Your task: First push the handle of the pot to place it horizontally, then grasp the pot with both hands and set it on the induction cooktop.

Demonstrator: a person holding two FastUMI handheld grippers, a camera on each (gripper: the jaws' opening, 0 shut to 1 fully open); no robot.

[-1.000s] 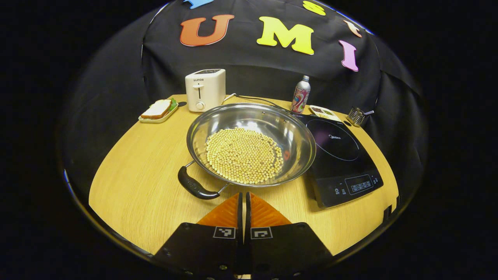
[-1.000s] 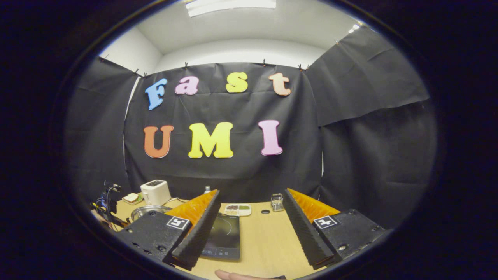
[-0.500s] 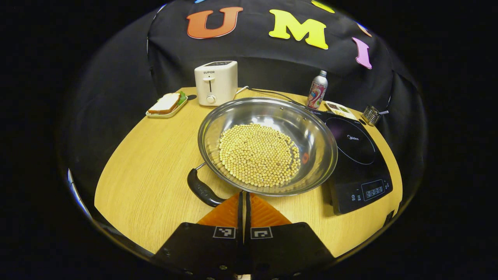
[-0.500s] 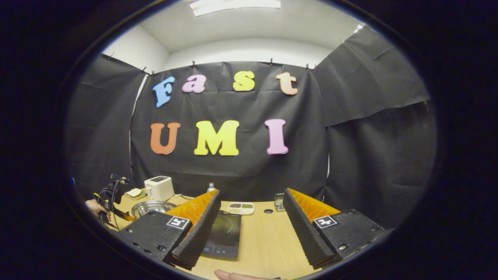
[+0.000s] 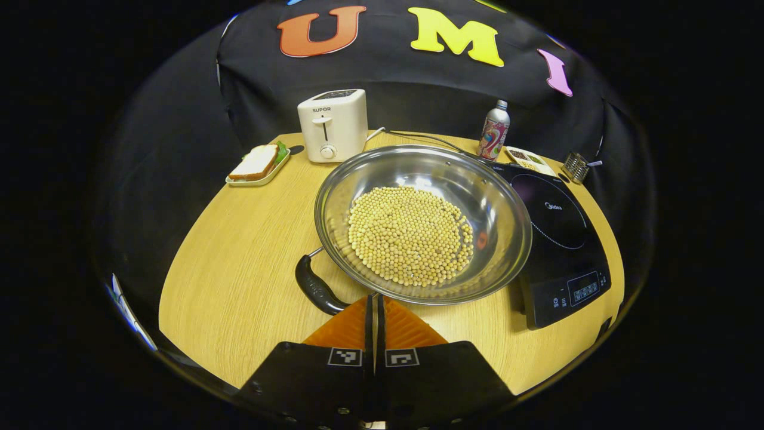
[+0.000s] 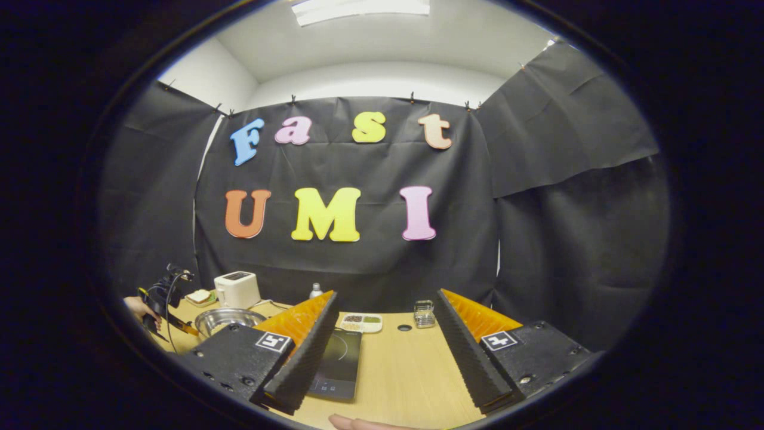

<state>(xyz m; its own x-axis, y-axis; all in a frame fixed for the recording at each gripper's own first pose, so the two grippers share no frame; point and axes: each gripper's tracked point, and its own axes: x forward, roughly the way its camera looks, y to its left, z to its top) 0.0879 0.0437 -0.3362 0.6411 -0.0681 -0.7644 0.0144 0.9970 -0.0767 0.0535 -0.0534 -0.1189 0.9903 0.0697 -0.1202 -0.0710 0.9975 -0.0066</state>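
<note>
A wide steel pot full of pale beans sits mid-table in the left gripper view. Its black handle sticks out at the near left. My left gripper is shut, its tips right at the pot's near rim and against the near end of the handle. The black induction cooktop lies to the pot's right, its left edge under the rim. In the right gripper view my right gripper is open and held above the table, with the cooktop below it and the pot far left.
At the back stand a white toaster, a sandwich on a tray, a can, a small dish and a wire basket. A hand holds the left gripper. A fingertip shows at the bottom.
My left gripper, still shut, has moved forward to the pot; its tips now meet the handle's near end and the rim. The right gripper stays open, its view barely shifted.
</note>
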